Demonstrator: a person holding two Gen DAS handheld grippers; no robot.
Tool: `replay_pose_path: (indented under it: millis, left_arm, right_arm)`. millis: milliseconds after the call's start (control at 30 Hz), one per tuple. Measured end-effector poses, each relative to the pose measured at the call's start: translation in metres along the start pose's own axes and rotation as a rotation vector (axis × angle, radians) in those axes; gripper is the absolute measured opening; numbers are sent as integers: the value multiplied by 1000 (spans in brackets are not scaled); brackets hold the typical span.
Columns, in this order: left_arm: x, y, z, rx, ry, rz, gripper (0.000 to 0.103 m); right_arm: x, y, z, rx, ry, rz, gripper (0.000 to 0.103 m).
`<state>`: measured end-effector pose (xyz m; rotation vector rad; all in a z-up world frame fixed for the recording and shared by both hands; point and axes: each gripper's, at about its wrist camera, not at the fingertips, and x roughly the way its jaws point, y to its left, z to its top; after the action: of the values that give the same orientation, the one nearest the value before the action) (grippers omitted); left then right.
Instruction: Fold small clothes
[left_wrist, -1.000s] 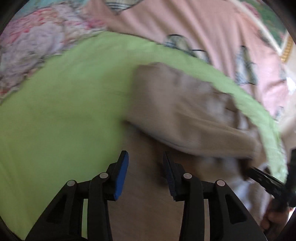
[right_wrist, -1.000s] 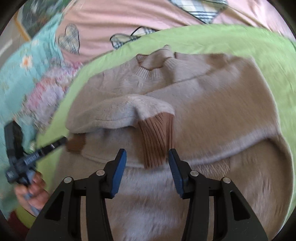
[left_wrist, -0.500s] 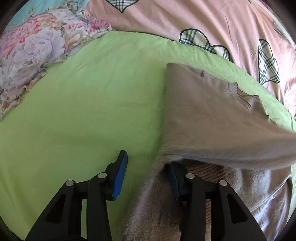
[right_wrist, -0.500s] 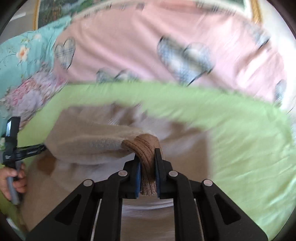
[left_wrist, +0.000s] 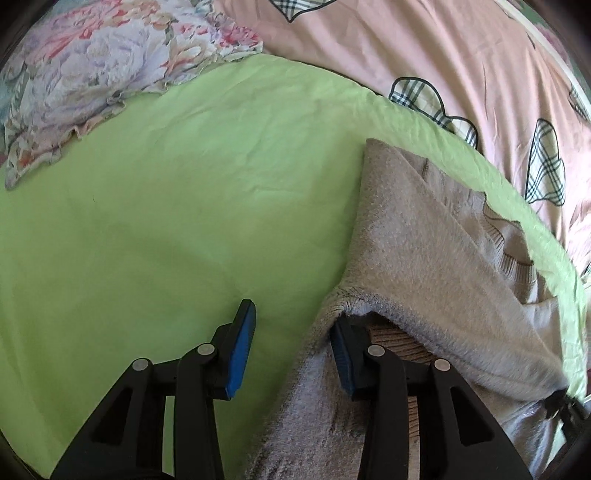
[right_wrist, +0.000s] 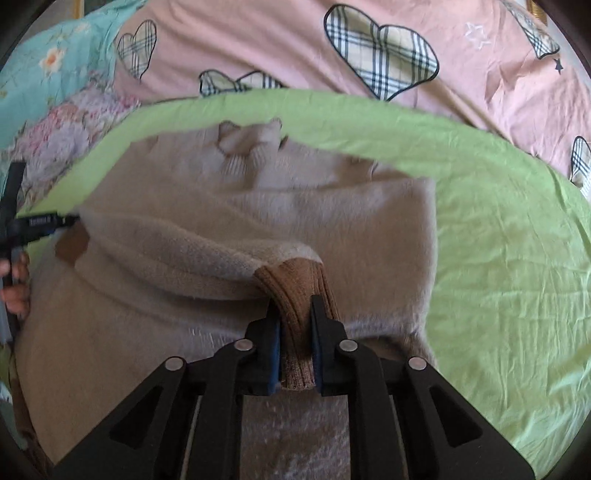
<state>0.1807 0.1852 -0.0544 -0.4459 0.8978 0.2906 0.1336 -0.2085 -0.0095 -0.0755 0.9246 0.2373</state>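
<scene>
A small beige fuzzy sweater (right_wrist: 229, 206) with brown ribbed cuffs lies on a green sheet (right_wrist: 498, 240), collar at the far side. My right gripper (right_wrist: 295, 332) is shut on the brown cuff (right_wrist: 299, 291) of one sleeve, which is drawn across the body. My left gripper (left_wrist: 291, 347) is open at the sweater's (left_wrist: 424, 258) left edge. Its right finger (left_wrist: 341, 354) sits under the folded fabric, and its left finger (left_wrist: 242, 347) rests over bare green sheet (left_wrist: 166, 221). The left gripper also shows at the left edge of the right wrist view (right_wrist: 33, 223).
A pink quilt with plaid hearts (right_wrist: 380, 48) lies beyond the green sheet. A floral pillow (left_wrist: 92, 74) lies at the far left, with teal floral bedding (right_wrist: 44, 74) beside it. A hand (right_wrist: 14, 291) holds the left gripper.
My right gripper closed on the brown cuff and holds it over the sweater. My left gripper moved to the sweater's left edge, its right finger under the fabric.
</scene>
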Motion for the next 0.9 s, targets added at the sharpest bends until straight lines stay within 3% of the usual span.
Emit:
replay_pose_path:
  millis: [133, 367, 533, 667, 700, 767, 833, 900]
  left_arm:
    - [0, 8, 2, -32, 8, -50, 43]
    - [2, 8, 2, -33, 5, -47, 43]
    - [3, 7, 2, -33, 3, -46, 43]
    - [3, 5, 1, -20, -4, -32, 43]
    - [3, 3, 1, -16, -5, -26, 43]
    - [3, 5, 2, -17, -5, -29, 43]
    - [3, 8, 2, -26, -5, -44, 43]
    - [4, 10, 2, -34, -6, -54, 43]
  right_arm:
    - [-19, -20, -17, 132, 3, 121, 43]
    - [-27, -65, -8, 377, -65, 220, 44]
    - [6, -58, 7, 346, 49, 175, 44]
    - [20, -46, -1, 333, 110, 195, 44]
    - [20, -44, -2, 327, 109, 192, 43]
    - [19, -43, 0, 322, 100, 226, 6]
    - [6, -43, 8, 316, 61, 205, 5]
    - [-22, -51, 21, 333, -54, 223, 5]
